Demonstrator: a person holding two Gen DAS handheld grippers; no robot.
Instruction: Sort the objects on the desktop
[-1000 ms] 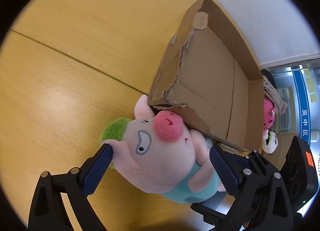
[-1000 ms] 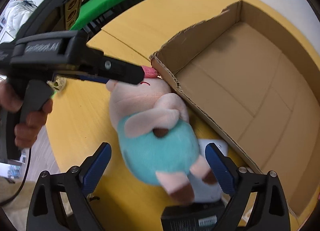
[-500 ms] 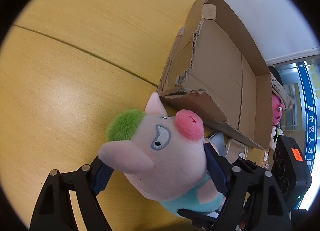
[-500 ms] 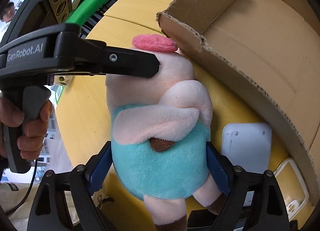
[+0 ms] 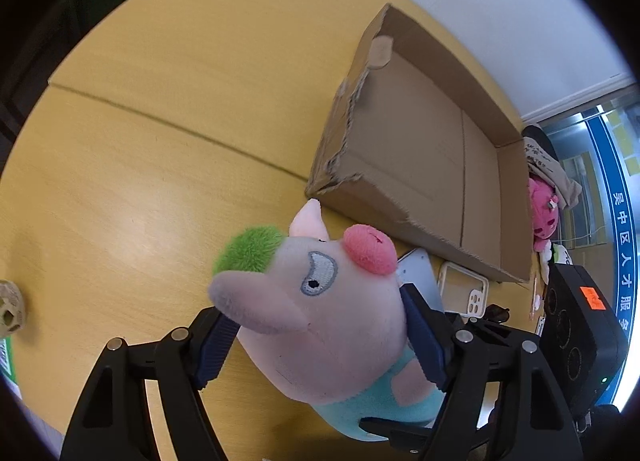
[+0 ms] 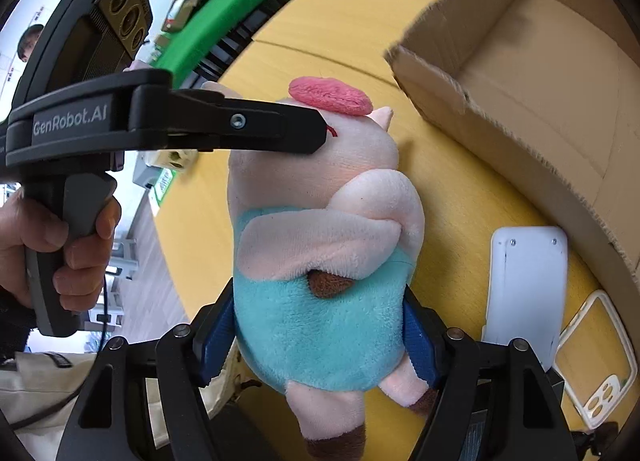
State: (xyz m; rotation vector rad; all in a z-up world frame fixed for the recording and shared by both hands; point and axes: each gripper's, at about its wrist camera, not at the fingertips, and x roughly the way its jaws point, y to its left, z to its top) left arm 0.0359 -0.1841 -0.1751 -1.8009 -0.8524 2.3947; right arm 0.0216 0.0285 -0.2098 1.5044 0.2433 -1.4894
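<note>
while both closing hand-held grippers, left (image 5: 316,345) and right (image 6: 320,335), clamp the plush pig (image 5: 320,321), its feet are cut off.

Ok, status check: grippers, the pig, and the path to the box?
Left gripper closing on pig plush head; right gripper closing on its teal body. Cardboard box empty. White device beside box, not blocking.

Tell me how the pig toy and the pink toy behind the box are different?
The pig toy has a green tuft and teal outfit; the pink toy is bright pink all over. The pig toy is squeezed between closing blue pads; the pink toy sits untouched behind the cardboard box. Both are soft plush.
</note>
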